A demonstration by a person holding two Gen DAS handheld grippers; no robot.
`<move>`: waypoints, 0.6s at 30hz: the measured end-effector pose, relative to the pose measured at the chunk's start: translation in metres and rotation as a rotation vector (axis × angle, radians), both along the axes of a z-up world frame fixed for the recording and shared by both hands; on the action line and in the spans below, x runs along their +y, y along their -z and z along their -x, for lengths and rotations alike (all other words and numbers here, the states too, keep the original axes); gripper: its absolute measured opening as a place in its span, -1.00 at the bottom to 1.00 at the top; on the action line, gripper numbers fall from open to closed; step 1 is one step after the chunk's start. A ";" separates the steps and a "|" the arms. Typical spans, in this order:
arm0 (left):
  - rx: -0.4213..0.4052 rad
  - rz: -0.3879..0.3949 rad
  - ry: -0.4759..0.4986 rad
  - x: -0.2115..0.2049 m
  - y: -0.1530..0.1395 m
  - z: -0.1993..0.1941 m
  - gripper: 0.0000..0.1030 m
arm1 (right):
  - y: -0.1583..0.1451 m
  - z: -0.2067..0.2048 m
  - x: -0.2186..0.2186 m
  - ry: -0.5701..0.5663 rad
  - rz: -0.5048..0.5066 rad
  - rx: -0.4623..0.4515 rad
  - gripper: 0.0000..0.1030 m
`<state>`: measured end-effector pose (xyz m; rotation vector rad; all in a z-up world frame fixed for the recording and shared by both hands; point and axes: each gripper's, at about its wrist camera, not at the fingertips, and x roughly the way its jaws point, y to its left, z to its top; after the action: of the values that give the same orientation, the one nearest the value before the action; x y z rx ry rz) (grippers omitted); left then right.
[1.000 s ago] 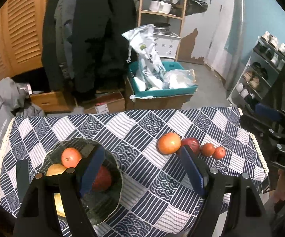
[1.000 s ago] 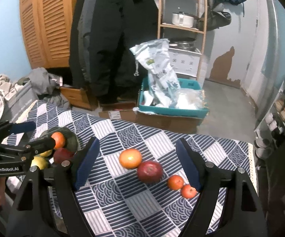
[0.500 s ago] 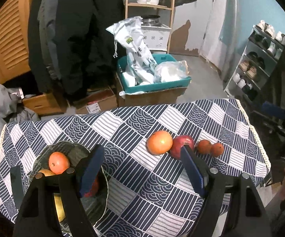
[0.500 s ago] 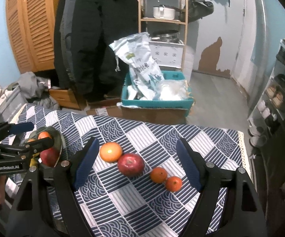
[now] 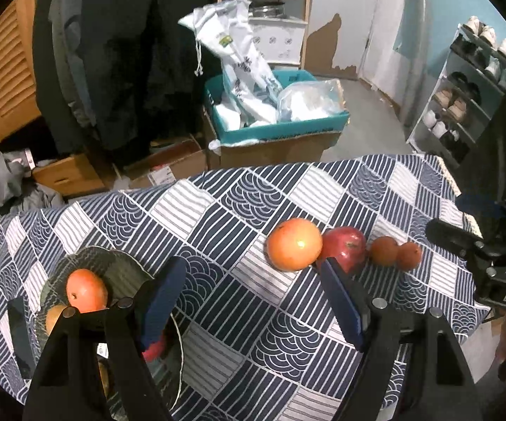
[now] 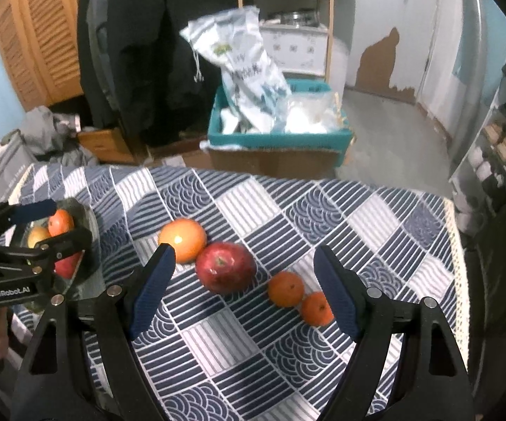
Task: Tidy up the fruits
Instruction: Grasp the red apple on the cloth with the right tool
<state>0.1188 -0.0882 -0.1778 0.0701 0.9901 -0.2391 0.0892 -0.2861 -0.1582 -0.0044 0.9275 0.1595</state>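
A large orange [image 5: 294, 244] [image 6: 182, 235], a red apple [image 5: 345, 248] [image 6: 225, 272] and two small tangerines [image 5: 385, 250] [image 6: 285, 288] lie in a row on the patterned tablecloth. A dark glass bowl [image 5: 112, 266] [image 6: 88, 217] at the left holds an orange [image 5: 86, 290], a yellow fruit and a red one. My left gripper [image 5: 253, 301] is open and empty, between bowl and row. My right gripper [image 6: 244, 286] is open and empty, above the apple and tangerines.
The table [image 6: 375, 217] ends close behind the fruit and at the right. Beyond it stand a teal crate with bags [image 6: 277, 129], cardboard boxes, hanging coats [image 5: 119, 52] and a shoe rack [image 5: 463, 98].
Both grippers have come forward and lower towards the table; the fruit row looks larger. The left gripper has shifted right, away from the bowl. Both stay open.
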 end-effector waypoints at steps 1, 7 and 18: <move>0.008 -0.003 -0.001 0.000 0.004 -0.002 0.56 | 0.005 -0.003 0.001 0.000 0.002 0.012 0.58; 0.071 -0.012 -0.011 0.001 0.032 -0.016 0.56 | 0.044 -0.022 0.010 -0.015 -0.010 0.106 0.58; 0.148 -0.012 -0.016 0.005 0.071 -0.035 0.56 | 0.104 -0.051 0.033 -0.067 0.026 0.217 0.58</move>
<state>0.1538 -0.0831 -0.2493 0.0558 1.1391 -0.2262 0.1398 -0.2534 -0.2625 -0.0433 1.1471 0.2126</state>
